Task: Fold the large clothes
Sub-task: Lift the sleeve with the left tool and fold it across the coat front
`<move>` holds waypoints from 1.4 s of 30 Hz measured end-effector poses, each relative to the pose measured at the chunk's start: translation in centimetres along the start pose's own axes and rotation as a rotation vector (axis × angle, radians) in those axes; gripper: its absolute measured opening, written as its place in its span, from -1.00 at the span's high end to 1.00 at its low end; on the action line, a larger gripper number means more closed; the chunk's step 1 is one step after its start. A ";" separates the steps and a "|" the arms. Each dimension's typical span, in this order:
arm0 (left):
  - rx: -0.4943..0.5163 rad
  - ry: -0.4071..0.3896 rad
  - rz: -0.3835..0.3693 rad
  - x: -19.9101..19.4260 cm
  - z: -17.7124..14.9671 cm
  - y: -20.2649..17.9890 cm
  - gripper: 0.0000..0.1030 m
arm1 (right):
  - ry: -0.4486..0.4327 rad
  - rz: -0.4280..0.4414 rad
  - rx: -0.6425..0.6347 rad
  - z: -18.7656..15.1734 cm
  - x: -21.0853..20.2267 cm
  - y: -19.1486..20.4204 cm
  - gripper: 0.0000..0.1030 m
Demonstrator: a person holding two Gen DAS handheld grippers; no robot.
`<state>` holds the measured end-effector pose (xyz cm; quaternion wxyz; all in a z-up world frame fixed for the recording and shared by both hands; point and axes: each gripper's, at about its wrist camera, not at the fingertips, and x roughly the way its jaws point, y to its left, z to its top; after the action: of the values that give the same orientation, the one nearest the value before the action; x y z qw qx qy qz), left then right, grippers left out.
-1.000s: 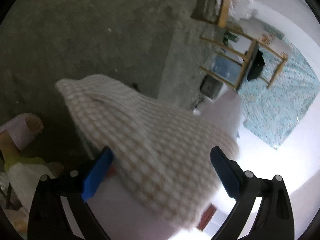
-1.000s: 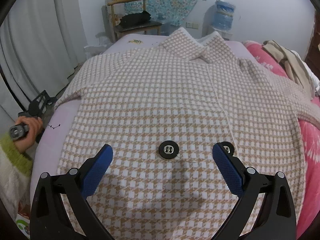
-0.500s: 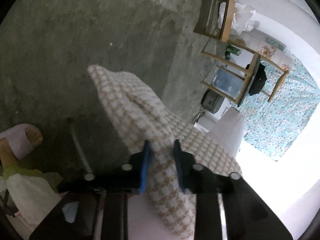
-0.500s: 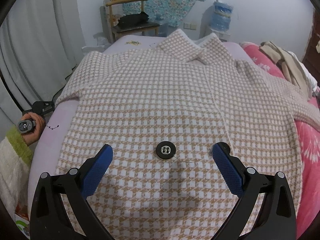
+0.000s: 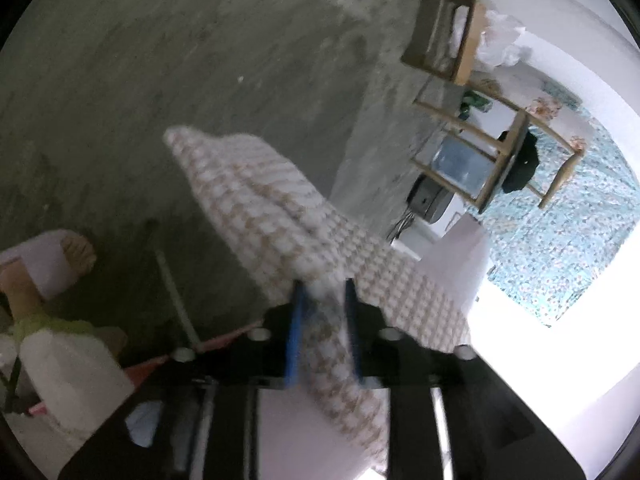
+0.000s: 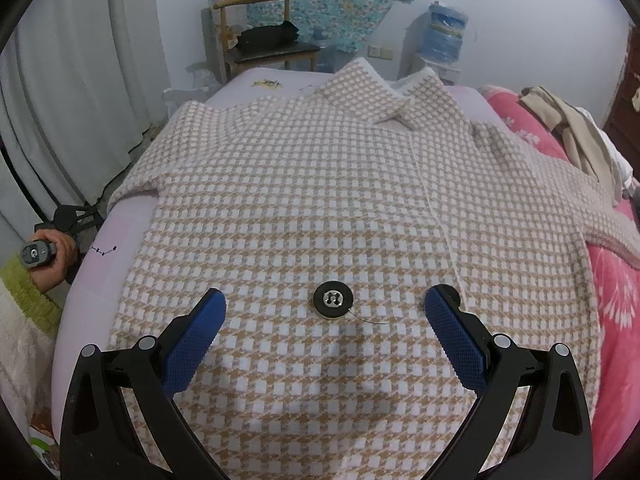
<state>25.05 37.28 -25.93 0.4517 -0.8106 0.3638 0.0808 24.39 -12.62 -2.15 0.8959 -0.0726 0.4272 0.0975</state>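
The bed (image 6: 120,236), lilac sheet, fills the right wrist view. The coat (image 6: 320,184), tan-and-white check, lies flat over most of it, front up, collar at 12 o'clock. A pink quilt (image 6: 612,280) runs down the 3 o'clock side under the coat's far sleeve. A chair (image 6: 256,48) stands behind the bed at 11 o'clock, a water bottle (image 6: 446,32) at 1 o'clock.

The right gripper (image 6: 324,324) hangs over the coat's lower front, fingers wide apart, nothing between them. A black button (image 6: 333,300) sits in the gap on the cloth.

Only the right view shows the person's hand (image 6: 52,256) at 9 o'clock off the bed edge, gripping the left tool's handle.

Only the left view shows the floor (image 5: 160,60) and the sleeve (image 5: 260,208) of the coat, hanging off the bed edge over it. The left gripper (image 5: 322,332) has the sleeve's fabric bunched between its blue pads; the jaws are opening a little, but the cloth looks still pinched. Pic blurred, so contact not certain. A slippered foot (image 5: 44,260) shows at 9 o'clock.

Vs 1 s ago: the left gripper was wide apart with the sleeve loose ahead of it; half a sec ago it had clamped tight. Right gripper and coat body unchanged.
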 end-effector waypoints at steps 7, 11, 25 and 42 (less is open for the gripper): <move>-0.005 0.116 -0.022 -0.1 -1.1 1.2 -0.25 | 0.008 0.005 -0.017 0.0 0.2 0.9 -0.85; -0.050 0.170 -0.004 1.8 -1.0 1.6 -0.36 | 0.007 0.003 -0.025 0.0 0.1 1.4 -0.85; -0.072 -0.026 -0.033 3.1 1.6 -0.9 0.27 | 0.007 -0.036 -0.014 -0.1 -0.5 0.7 -0.85; 0.960 -0.198 -0.110 -6.2 -21.5 -21.8 0.84 | -0.025 -0.040 0.046 -0.8 -1.6 -1.4 -0.85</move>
<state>30.73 30.65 4.01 0.8101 -0.5176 0.2720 -0.0434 23.13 -14.30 -1.37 0.9045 -0.0593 0.4164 0.0704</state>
